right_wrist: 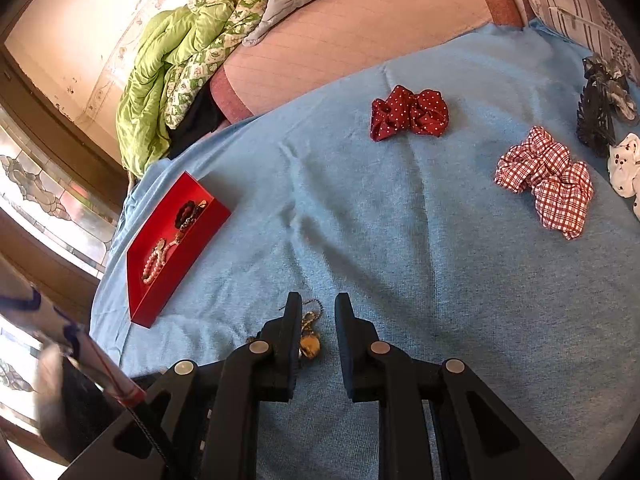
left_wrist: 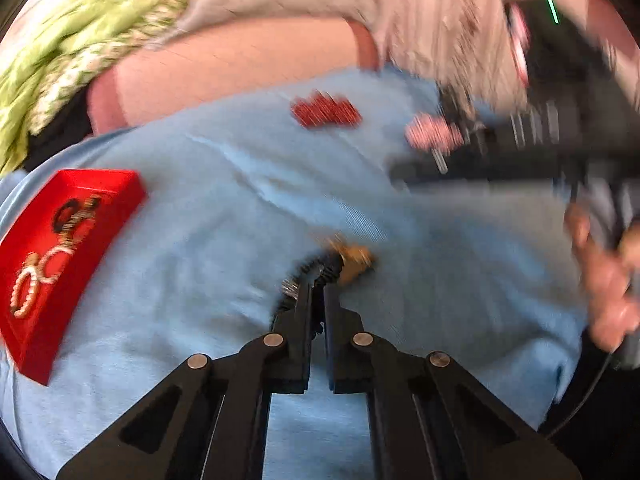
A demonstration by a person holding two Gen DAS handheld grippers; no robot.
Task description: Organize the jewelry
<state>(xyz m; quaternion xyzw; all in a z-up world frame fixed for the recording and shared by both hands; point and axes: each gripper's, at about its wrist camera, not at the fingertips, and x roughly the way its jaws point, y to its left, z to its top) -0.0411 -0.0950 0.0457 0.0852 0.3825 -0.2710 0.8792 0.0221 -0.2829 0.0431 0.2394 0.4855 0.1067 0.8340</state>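
My left gripper (left_wrist: 318,289) rests on the blue cloth (left_wrist: 200,240), shut on a black beaded piece (left_wrist: 306,270) that curls round its tips. A gold charm (left_wrist: 354,260) lies just beyond them. To the left stands a red tray (left_wrist: 92,284) with pearl bracelets (left_wrist: 28,288) and a dark bracelet inside. My right gripper (right_wrist: 318,308) points down at the cloth with its jaws a little apart. A gold chain with a charm (right_wrist: 310,342) lies loose between them, close to the left finger (right_wrist: 290,320). The red tray (right_wrist: 192,268) shows to the left in the right wrist view.
A red dotted scrunchie (right_wrist: 408,114), a red checked scrunchie (right_wrist: 548,178), a dark hair clip (right_wrist: 596,120) and a white patterned scrunchie (right_wrist: 624,164) lie on the far right of the cloth. A green quilt (right_wrist: 184,60) is heaped at the back. A person's hand (left_wrist: 604,280) holds the blurred other gripper.
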